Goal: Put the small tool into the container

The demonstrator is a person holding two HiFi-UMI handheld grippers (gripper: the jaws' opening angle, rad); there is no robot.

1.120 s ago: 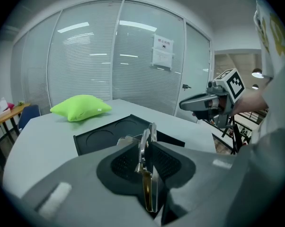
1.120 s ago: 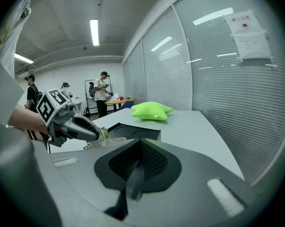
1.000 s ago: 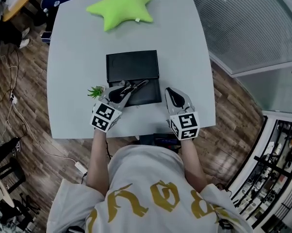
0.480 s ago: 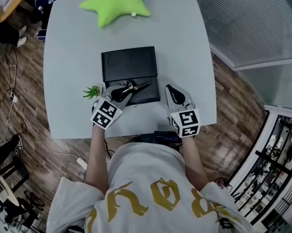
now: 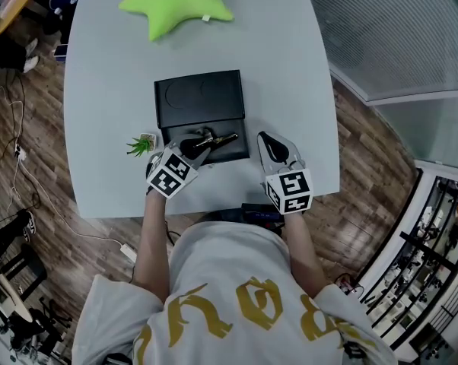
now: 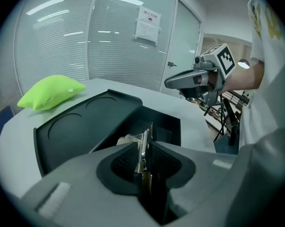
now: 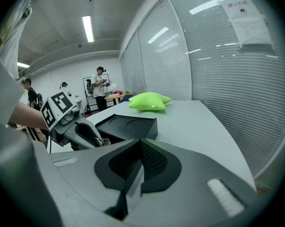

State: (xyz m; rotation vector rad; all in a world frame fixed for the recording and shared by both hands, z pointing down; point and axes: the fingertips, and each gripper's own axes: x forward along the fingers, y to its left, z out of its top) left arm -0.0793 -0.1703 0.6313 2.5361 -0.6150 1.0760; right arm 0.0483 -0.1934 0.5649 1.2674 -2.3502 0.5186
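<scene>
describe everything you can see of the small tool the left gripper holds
The small tool is slim, silvery metal with a coil spring and a brass-toned rear. The left gripper is shut on it, its tip reaching over the open compartment of the black container. Contact with the container can't be told.

The left gripper [image 5: 191, 149] holds the small tool [image 5: 217, 138], possibly pliers, over the black container [image 5: 199, 97]'s 6 o'clock end; the right gripper [image 5: 271, 147] rests at its 4 o'clock.

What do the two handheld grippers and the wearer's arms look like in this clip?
Both the left gripper and right gripper have grey bodies, black-lined jaws and a white cube with black square markers. The person wears a light grey short-sleeved shirt with gold print.
</scene>
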